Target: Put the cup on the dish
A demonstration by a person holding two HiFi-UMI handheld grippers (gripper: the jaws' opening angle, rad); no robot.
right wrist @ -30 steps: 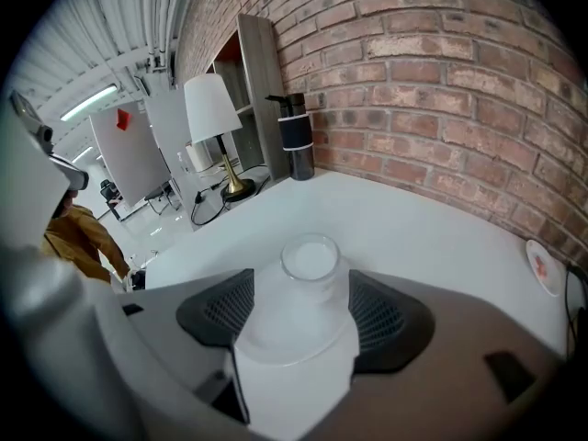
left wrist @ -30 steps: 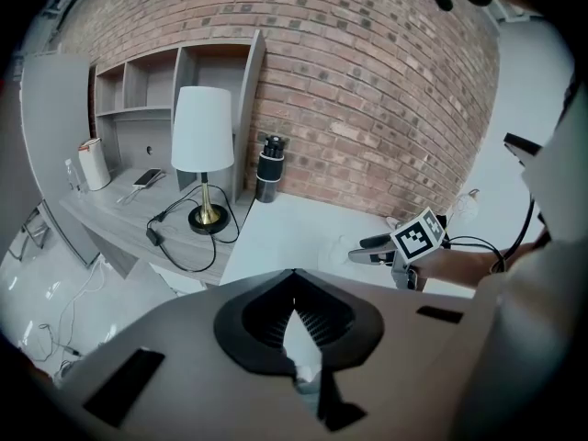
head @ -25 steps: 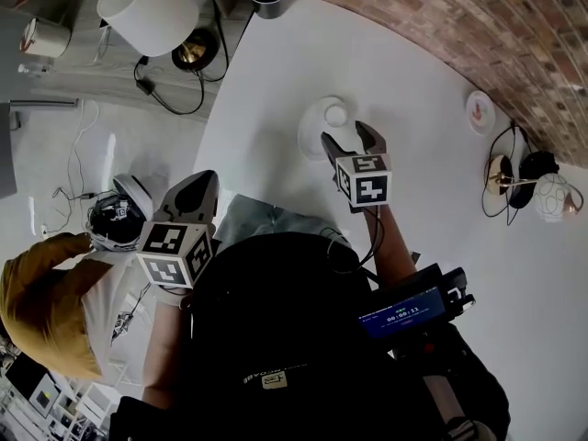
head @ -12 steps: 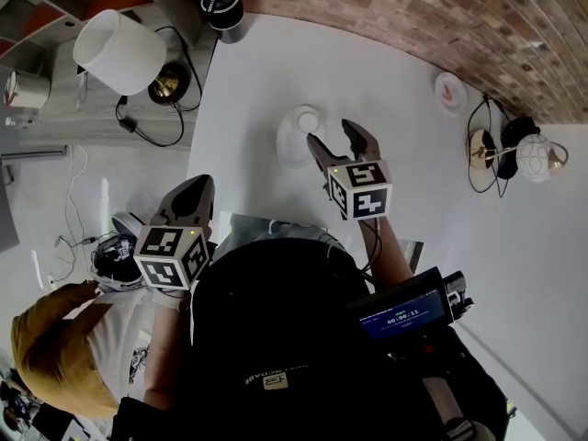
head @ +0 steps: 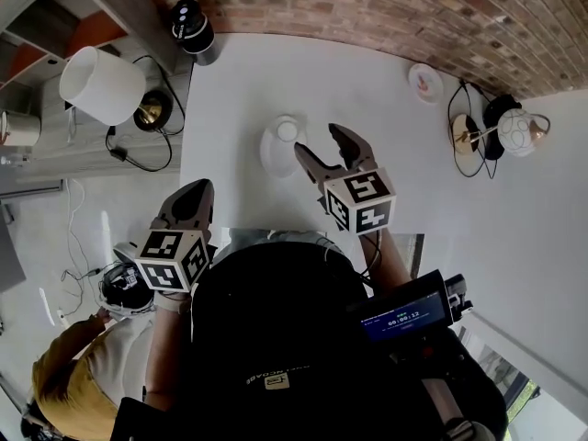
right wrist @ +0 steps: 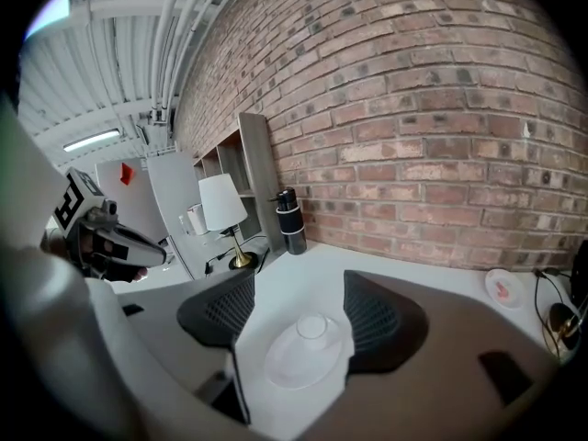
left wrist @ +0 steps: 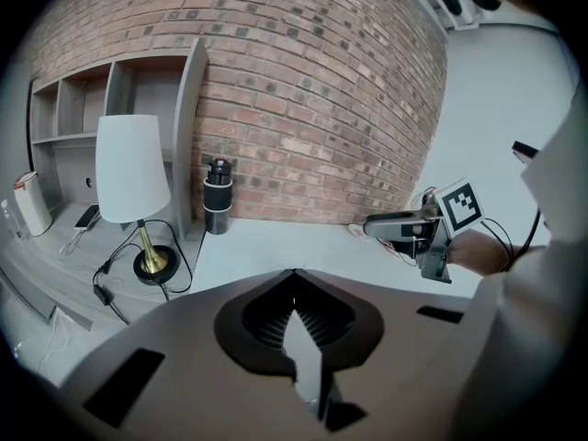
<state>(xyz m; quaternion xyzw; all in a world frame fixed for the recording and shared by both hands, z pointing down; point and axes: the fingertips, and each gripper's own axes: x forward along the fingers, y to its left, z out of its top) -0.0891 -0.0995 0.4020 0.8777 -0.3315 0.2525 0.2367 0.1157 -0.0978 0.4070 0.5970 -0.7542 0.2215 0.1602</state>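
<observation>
A small white cup [head: 288, 130] stands on a white dish [head: 273, 151] near the left edge of the white table [head: 395, 182]. My right gripper [head: 320, 142] is open and holds nothing, its fingertips just right of the dish. In the right gripper view the dish [right wrist: 296, 361] and the cup [right wrist: 312, 326] show between the spread jaws of the right gripper [right wrist: 299, 318]. My left gripper [head: 195, 191] hangs off the table's left side, shut and empty. In the left gripper view the left gripper [left wrist: 296, 327] has its jaws closed together.
A black bottle [head: 193, 28] stands at the table's far left corner by the brick wall [head: 386, 7]. A white-shaded lamp [head: 99, 84] sits left of the table. A small saucer [head: 424, 81] and a round lamp [head: 514, 132] lie far right. A person in yellow [head: 73, 393] is lower left.
The head view has shifted, so the table and dish sit lower and further left in the picture. The right gripper stays open beside the dish; the left gripper stays shut.
</observation>
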